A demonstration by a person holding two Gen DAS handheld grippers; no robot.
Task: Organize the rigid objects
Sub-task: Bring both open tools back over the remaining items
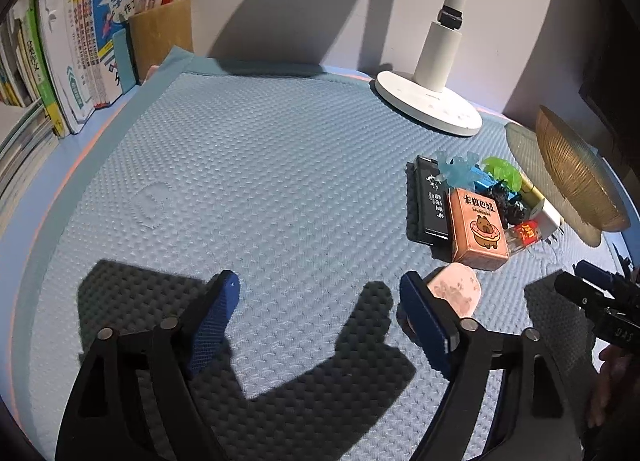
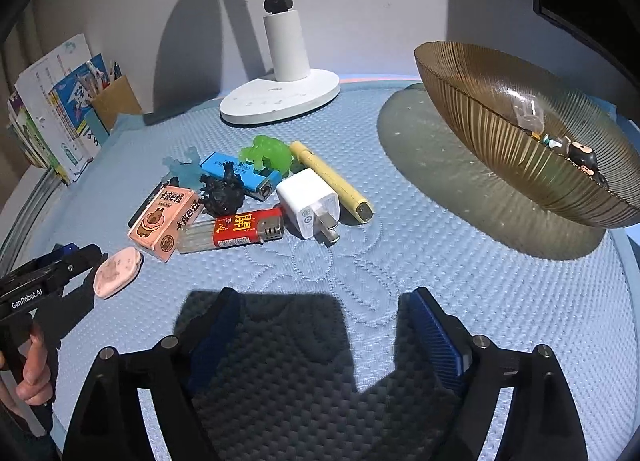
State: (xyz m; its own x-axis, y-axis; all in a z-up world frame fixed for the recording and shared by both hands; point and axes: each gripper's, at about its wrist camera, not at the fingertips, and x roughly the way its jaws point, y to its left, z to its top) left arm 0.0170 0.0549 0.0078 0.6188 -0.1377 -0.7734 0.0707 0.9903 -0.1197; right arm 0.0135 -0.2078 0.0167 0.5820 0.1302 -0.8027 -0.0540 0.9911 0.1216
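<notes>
Left gripper (image 1: 320, 293): fingers spread wide, nothing between them; its right finger (image 1: 424, 325) stands just beside one pink eraser (image 1: 456, 291) without pinching it.
Right gripper (image 2: 320, 309): fingers likewise spread, empty, over bare mat.

Task's things, clustered on the mat between the lamp base and the grippers:
- one pink box (image 2: 164, 221) printed with a capybara, lying flat nearest the eraser;
- one black bar-shaped item (image 1: 430, 201) beside the box, kind unclear;
- two lighters: one red-labelled clear lighter (image 2: 236, 231) and one blue lighter (image 2: 240, 175);
- three small figures: one black (image 2: 224, 191), one translucent green (image 2: 268, 153), one pale blue (image 2: 186, 169);
- one white plug adapter (image 2: 310, 203), prongs toward the grippers;
- one yellow pen-like stick (image 2: 332, 181) lying touching the adapter's far side.

One ribbed amber bowl (image 2: 500, 133) at the mat's right edge, holding a few small pieces, too small to count.

Surface: one pale blue quilted mat (image 2: 440, 281). One white lamp (image 2: 280, 97) stands at its far edge. At the far left corner: one brown pen holder (image 1: 160, 37) with pens, and a row of upright books (image 1: 76, 49). Plain wall behind.
</notes>
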